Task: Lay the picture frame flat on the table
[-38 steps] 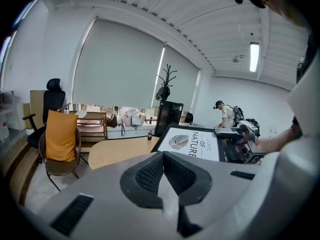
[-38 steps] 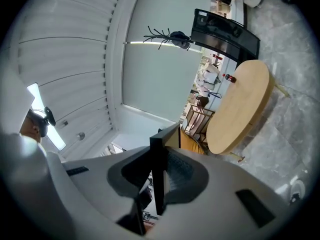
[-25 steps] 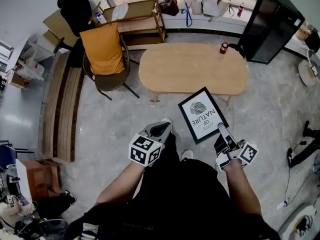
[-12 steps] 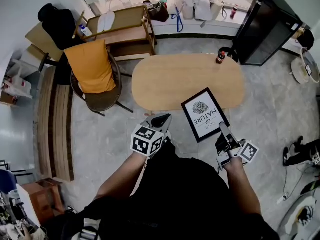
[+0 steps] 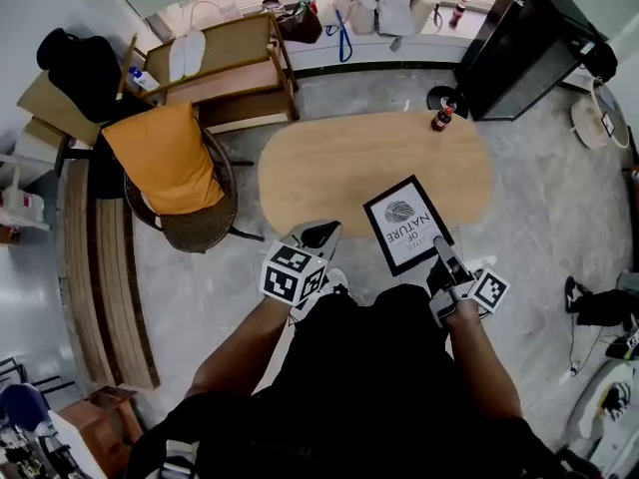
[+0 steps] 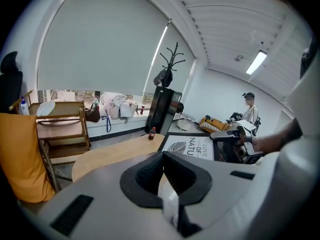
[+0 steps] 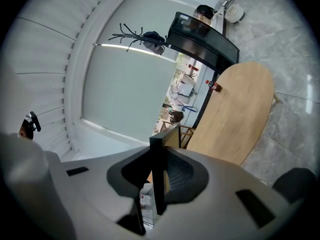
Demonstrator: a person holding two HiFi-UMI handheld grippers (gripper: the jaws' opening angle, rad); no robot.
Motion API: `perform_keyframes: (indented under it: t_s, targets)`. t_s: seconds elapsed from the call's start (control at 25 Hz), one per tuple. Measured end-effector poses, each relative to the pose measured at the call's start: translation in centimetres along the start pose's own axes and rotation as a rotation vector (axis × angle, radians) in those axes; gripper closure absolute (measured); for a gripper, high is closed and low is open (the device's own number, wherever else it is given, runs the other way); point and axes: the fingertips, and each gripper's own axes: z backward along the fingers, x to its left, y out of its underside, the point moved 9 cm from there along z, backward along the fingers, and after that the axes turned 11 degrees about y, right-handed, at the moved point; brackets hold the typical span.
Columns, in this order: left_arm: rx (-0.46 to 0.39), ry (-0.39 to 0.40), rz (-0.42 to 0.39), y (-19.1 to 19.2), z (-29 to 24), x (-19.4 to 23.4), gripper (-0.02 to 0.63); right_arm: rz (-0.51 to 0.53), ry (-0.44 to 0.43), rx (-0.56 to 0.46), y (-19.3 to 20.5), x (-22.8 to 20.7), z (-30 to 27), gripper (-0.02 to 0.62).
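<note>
The picture frame (image 5: 406, 224) is black with a white print of a leaf and lettering. It hangs tilted in the air over the near edge of the oval wooden table (image 5: 339, 163). My right gripper (image 5: 440, 251) is shut on the frame's near lower corner. In the right gripper view the frame's dark edge (image 7: 159, 154) stands between the pads. My left gripper (image 5: 318, 236) is shut with nothing in it, left of the frame and short of the table. In the left gripper view the frame (image 6: 192, 147) shows ahead to the right, over the table (image 6: 110, 156).
A small dark bottle (image 5: 439, 120) stands at the table's far right edge. A chair with an orange cushion (image 5: 165, 158) sits left of the table. Behind are a wooden shelf unit (image 5: 225, 58) and a black cabinet (image 5: 519, 48). A person (image 6: 248, 111) stands at the far right.
Both grippers and the frame have moved forward toward the table. The frame was over the floor before the table and now overlaps its near edge. The grip is unchanged.
</note>
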Motion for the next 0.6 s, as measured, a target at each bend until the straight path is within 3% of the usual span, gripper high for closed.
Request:
perform_keyframes:
  t_s: [0.2,0.6]
  targets:
    - [0.005,0.003,0.037,-0.2,-0.5,2.2,0.601,-0.039,0.072,0.018,-0.9,-1.7,-3.6,0.534]
    - [0.033,-0.104,0.122,-2.2,-2.7,6.6,0.601,-0.107,0.231,0.061,-6.0,-9.1,-16.8,0.534]
